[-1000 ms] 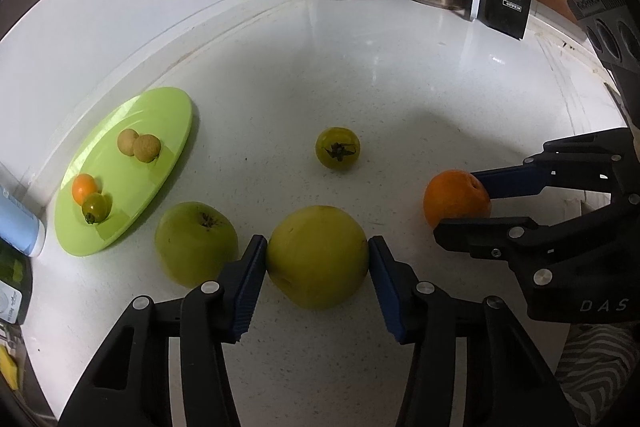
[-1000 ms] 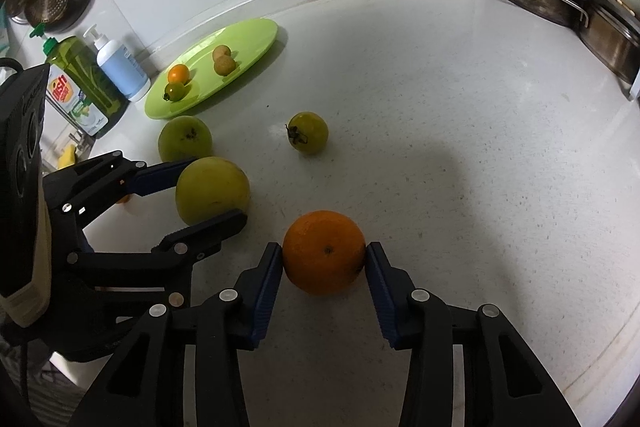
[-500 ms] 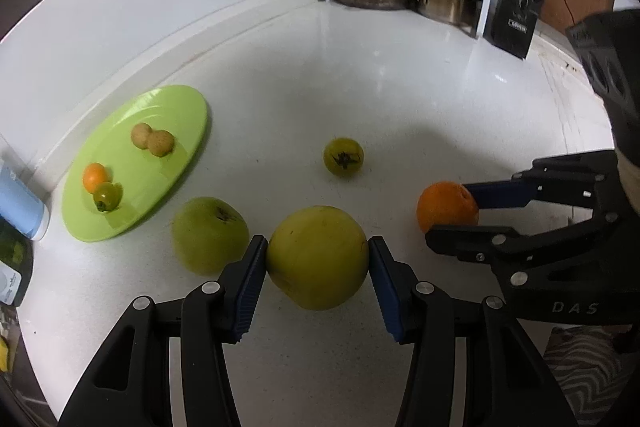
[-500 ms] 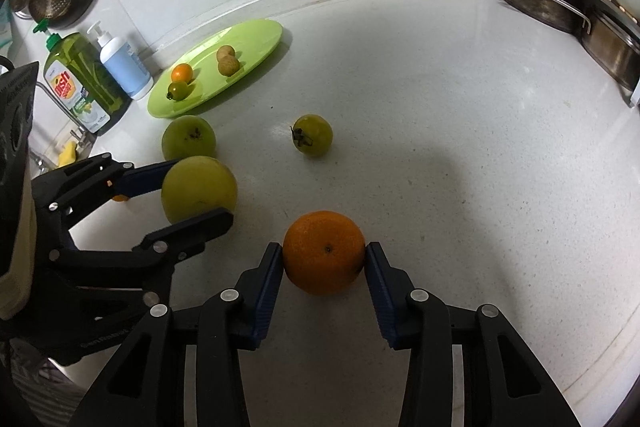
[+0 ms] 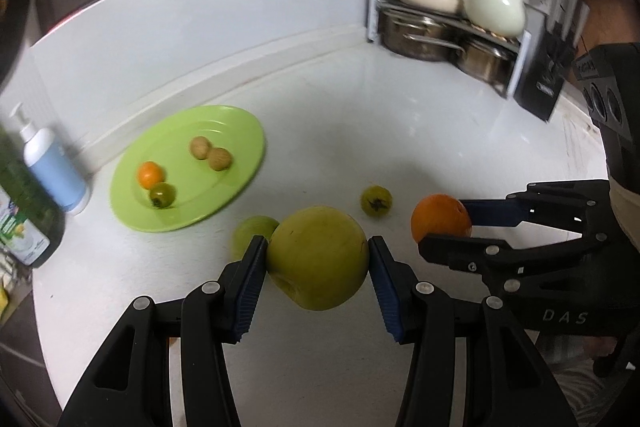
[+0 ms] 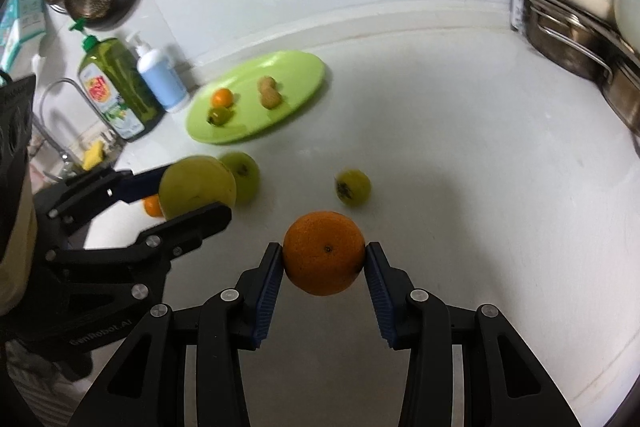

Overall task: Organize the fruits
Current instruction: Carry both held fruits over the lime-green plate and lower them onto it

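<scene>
Glossy white counter (image 5: 400, 115), round dimpled orange (image 6: 324, 253), ribbed gripper pads (image 6: 268, 291)

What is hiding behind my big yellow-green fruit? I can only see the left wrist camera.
Observer: A small orange fruit lies on the counter right beside your yellow-green fruit.
Operator: Is the other one really squeezing its orange?
Observer: Yes. The right hand-held gripper has a pad pressed on each side of the orange.
Operator: What's past the blue pump bottle?
Observer: A yellow sponge next to a metal tap.
</scene>
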